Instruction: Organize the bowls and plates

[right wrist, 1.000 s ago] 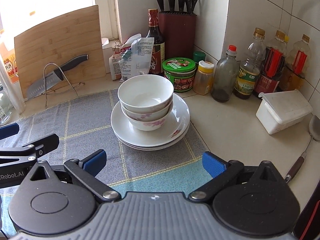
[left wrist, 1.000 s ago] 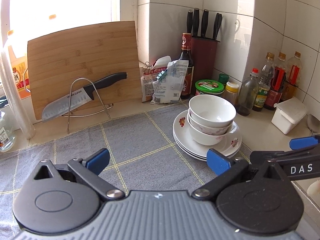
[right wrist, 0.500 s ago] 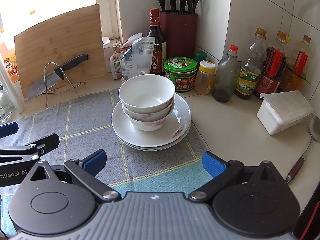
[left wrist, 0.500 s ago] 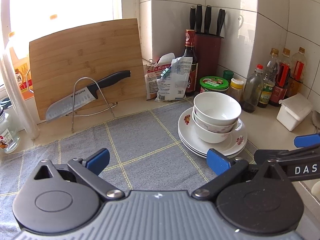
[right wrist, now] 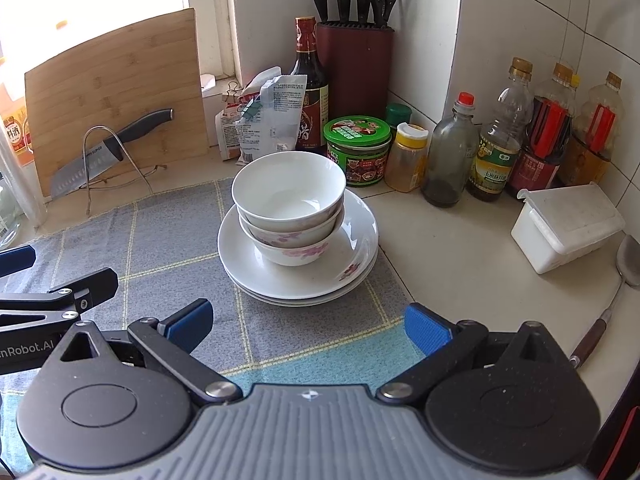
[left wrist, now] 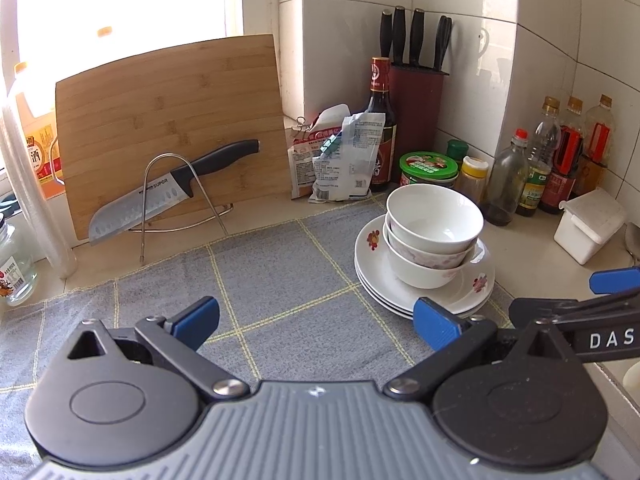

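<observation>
Two nested bowls (right wrist: 289, 196) on stacked plates (right wrist: 352, 248), at the grey cloth's (right wrist: 168, 240) right edge on the counter (right wrist: 452, 256), left gripper (left wrist: 316, 320) spread, right gripper (right wrist: 308, 324) spread (both empty, near the stack)

Open cloth (left wrist: 280, 296) between left gripper (left wrist: 316, 322) and board (left wrist: 172, 128): bare, passable. Bare cloth also between right gripper (right wrist: 308, 326) and plates (right wrist: 298, 276), both sets of fingers spread wide, nothing between them.
Stack: bowls (right wrist: 288, 200) nested on plates, at cloth's right edge; free on near and left sides.
Behind stack, close: green jar (right wrist: 357, 148), yellow jar (right wrist: 408, 158), packets (right wrist: 264, 116), dark bottle (right wrist: 310, 96), knife block (right wrist: 354, 68).
Right of stack: bare table (right wrist: 448, 256), then bottles (right wrist: 496, 148) along wall, white box (right wrist: 568, 228), ladle (right wrist: 612, 292) at edge.
Far left: knife (left wrist: 168, 192) on wire stand (left wrist: 180, 196) against board.
</observation>
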`<action>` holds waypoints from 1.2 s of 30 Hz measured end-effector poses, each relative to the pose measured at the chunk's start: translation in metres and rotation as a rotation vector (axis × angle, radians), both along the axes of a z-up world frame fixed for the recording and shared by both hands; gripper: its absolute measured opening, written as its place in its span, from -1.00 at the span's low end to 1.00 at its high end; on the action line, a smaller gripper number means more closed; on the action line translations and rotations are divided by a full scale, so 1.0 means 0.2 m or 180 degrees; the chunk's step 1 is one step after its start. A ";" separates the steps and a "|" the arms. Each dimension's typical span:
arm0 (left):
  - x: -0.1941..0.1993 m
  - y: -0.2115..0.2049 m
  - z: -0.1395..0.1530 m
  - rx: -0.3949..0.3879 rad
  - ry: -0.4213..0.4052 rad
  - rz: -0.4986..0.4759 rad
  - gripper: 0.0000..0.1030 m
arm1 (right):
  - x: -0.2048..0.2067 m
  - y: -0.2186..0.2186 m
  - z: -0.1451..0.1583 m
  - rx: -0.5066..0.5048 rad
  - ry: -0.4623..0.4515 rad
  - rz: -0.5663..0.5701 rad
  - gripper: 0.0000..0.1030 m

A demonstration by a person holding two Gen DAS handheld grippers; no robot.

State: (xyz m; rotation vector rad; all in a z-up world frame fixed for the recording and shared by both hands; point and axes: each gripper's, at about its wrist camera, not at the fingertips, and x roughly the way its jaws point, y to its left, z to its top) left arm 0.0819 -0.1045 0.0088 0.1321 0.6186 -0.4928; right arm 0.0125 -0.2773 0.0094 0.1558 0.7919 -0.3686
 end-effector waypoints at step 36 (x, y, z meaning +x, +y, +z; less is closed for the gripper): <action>0.00 0.01 -0.01 -0.0005 0.0041 -0.0024 0.99 | 0.00 0.00 0.01 -0.0037 0.0027 -0.0012 1.00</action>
